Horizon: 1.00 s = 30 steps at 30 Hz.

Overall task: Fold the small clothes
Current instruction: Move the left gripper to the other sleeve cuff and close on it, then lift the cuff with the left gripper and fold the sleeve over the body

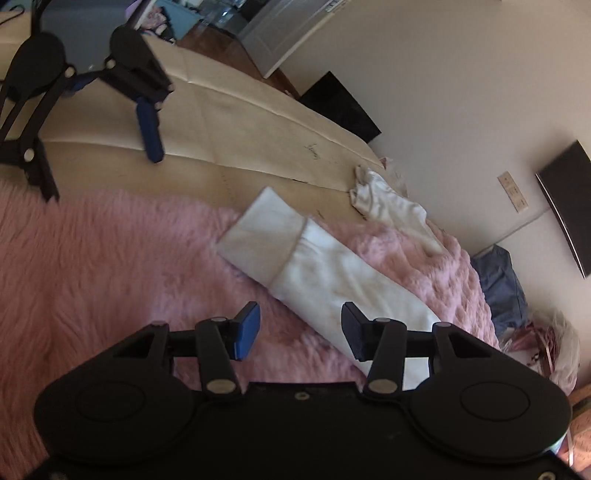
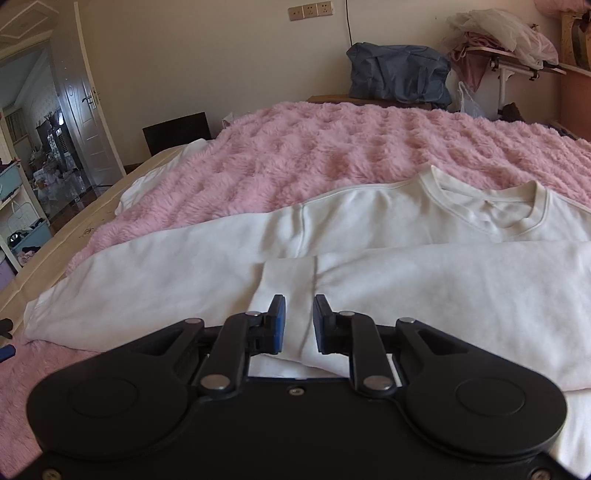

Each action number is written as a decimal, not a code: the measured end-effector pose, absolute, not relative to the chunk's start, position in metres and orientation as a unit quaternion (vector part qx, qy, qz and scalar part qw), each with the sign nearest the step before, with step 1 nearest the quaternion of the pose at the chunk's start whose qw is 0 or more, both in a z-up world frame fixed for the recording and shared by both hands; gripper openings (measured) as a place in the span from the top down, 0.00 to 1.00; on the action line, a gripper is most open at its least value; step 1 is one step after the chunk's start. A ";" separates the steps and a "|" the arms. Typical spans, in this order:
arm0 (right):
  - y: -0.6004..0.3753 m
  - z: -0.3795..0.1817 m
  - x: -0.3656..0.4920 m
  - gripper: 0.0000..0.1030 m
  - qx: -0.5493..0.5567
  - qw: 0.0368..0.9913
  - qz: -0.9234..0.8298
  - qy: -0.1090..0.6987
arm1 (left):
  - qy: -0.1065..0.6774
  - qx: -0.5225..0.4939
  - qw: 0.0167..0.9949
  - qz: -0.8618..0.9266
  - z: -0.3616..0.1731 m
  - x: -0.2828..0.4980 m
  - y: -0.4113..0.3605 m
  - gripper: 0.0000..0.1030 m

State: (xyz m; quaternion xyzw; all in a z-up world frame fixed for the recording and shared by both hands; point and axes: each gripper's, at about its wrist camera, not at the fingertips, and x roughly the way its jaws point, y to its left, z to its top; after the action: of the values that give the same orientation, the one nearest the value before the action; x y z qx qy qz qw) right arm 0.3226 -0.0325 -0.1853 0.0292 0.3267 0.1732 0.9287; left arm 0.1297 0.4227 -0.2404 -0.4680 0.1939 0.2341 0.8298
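1. Sweatshirt (image 2: 369, 229), white, spread flat on the pink blanket (image 2: 314, 155) on the bed, neck opening toward the far right in the right wrist view.
2. Right hand-held gripper (image 2: 299, 306) low over the sweatshirt front, jaws nearly together, clamped on the cuff (image 2: 286, 280) of one sleeve; that sleeve laid across the chest.
3. Left hand-held gripper (image 1: 299, 317) w/ jaws well apart, nothing btwn them, hovering above the blanket just beside the other sleeve (image 1: 332, 273).
4. Other sleeve stretched out straight, cuff end reaching past the blanket edge onto the bare beige mattress (image 1: 240, 122).
5. Further on, a second white garment (image 1: 384, 199) lying crumpled, partly on the mattress, partly on the blanket.
6. Beyond the bed: dark blue bag (image 2: 399, 74) against the wall, heap of pale cloth on a small stand to its right.
7. Far wall w/ a row of sockets (image 2: 310, 11); white door (image 2: 85, 103) open at left, cluttered room behind, too small to make out.
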 end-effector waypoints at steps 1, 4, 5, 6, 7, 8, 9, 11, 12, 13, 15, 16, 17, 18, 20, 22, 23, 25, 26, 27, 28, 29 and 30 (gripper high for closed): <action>-0.025 -0.188 0.324 0.83 0.027 0.928 0.175 0.329 | 0.190 -0.476 0.826 0.236 -0.246 0.130 0.428 0.52; -0.009 -0.196 0.329 0.83 0.019 0.923 0.180 0.339 | 0.178 -0.509 0.808 0.237 -0.262 0.133 0.442 0.52; -0.004 -0.199 0.330 0.83 0.014 0.922 0.181 0.342 | 0.177 -0.515 0.805 0.236 -0.266 0.134 0.447 0.52; -0.001 -0.201 0.331 0.83 0.009 0.921 0.181 0.344 | 0.171 -0.520 0.803 0.235 -0.268 0.136 0.450 0.52; 0.003 -0.204 0.332 0.83 0.001 0.921 0.180 0.345 | 0.167 -0.521 0.803 0.237 -0.270 0.140 0.452 0.52; 0.005 -0.206 0.333 0.83 -0.005 0.921 0.180 0.346 | 0.162 -0.524 0.802 0.237 -0.272 0.140 0.455 0.52; 0.007 -0.208 0.334 0.83 -0.011 0.920 0.179 0.348 | 0.155 -0.528 0.802 0.233 -0.273 0.143 0.457 0.52; 0.010 -0.212 0.336 0.83 -0.017 0.920 0.177 0.350 | 0.146 -0.537 0.800 0.225 -0.277 0.148 0.463 0.52; 0.012 -0.213 0.336 0.83 -0.020 0.920 0.176 0.350 | 0.141 -0.541 0.799 0.222 -0.278 0.149 0.465 0.53; 0.014 -0.214 0.336 0.83 -0.023 0.920 0.175 0.349 | 0.131 -0.545 0.799 0.218 -0.279 0.150 0.466 0.54; 0.017 -0.216 0.336 0.83 -0.028 0.921 0.174 0.348 | 0.112 -0.555 0.798 0.206 -0.282 0.149 0.468 0.63; 0.018 -0.217 0.336 0.83 -0.030 0.920 0.173 0.349 | 0.101 -0.558 0.799 0.202 -0.282 0.147 0.469 0.75; 0.020 -0.219 0.336 0.83 -0.032 0.920 0.172 0.350 | 0.096 -0.561 0.800 0.190 -0.282 0.146 0.470 0.99; 0.020 -0.220 0.336 0.83 -0.035 0.920 0.171 0.351 | 0.093 -0.563 0.800 0.185 -0.282 0.145 0.470 0.98; 0.021 -0.223 0.335 0.82 -0.039 0.920 0.169 0.350 | 0.082 -0.557 0.807 0.181 -0.275 0.144 0.468 0.98; 0.021 -0.225 0.335 0.82 -0.039 0.921 0.169 0.350 | 0.071 -0.549 0.814 0.174 -0.264 0.147 0.465 0.98; 0.021 -0.225 0.335 0.82 -0.038 0.921 0.168 0.350 | 0.066 -0.548 0.816 0.171 -0.259 0.149 0.463 0.98; 0.020 -0.224 0.336 0.82 -0.036 0.920 0.169 0.351 | 0.054 -0.549 0.819 0.158 -0.245 0.151 0.460 0.98; 0.019 -0.222 0.336 0.82 -0.034 0.920 0.170 0.350 | 0.048 -0.548 0.821 0.151 -0.237 0.154 0.457 0.98; 0.017 -0.219 0.335 0.82 -0.028 0.921 0.172 0.348 | 0.042 -0.547 0.824 0.141 -0.228 0.158 0.453 0.98; 0.014 -0.215 0.333 0.82 -0.020 0.922 0.174 0.345 | 0.036 -0.547 0.826 0.130 -0.219 0.162 0.450 0.98; 0.010 -0.212 0.331 0.82 -0.012 0.923 0.176 0.342 | 0.030 -0.547 0.828 0.117 -0.209 0.167 0.445 0.98; 0.005 -0.208 0.327 0.82 -0.007 0.924 0.178 0.338 | 0.025 -0.547 0.831 0.104 -0.198 0.172 0.439 0.98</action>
State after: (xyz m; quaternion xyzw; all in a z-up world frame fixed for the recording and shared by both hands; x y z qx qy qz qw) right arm 0.3271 0.0053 -0.2076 -0.0073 0.3384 0.1785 0.9239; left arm 0.1724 0.4388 -0.1981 -0.5466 0.0248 0.1042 0.8305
